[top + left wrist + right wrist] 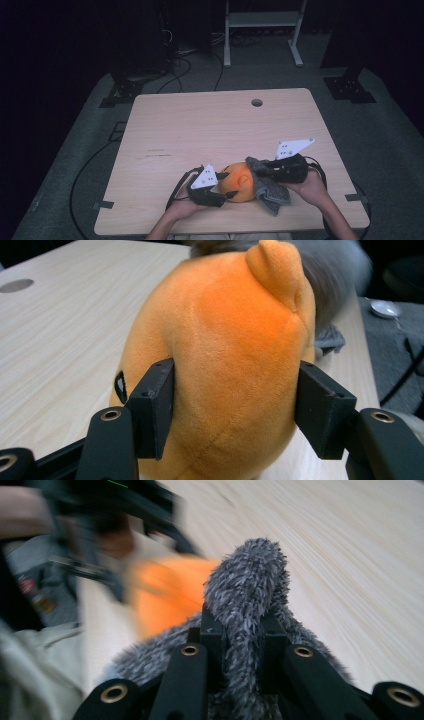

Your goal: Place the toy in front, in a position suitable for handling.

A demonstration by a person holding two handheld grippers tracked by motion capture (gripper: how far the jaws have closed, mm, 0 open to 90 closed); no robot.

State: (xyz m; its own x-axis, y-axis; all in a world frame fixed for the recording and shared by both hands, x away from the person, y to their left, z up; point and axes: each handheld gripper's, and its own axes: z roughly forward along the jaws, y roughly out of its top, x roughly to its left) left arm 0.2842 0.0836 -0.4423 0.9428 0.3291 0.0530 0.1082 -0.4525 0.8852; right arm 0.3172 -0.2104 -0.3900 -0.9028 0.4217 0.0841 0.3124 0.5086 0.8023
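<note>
An orange plush toy (239, 182) is seen near the front edge of the tabletop (200, 135), clamped between the jaws of the left gripper (223, 186); a grey fuzzy cloth (270, 186), draped against the toy's right side, is pinched by the right gripper (260, 170)

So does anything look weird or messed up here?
Nothing looks broken or spilled. The orange plush toy is squeezed between the left gripper jaws, so its sides dent in a little. The right gripper pinches a fuzzy grey cloth, bunched up against the toy. The right gripper view is blurry.
</note>
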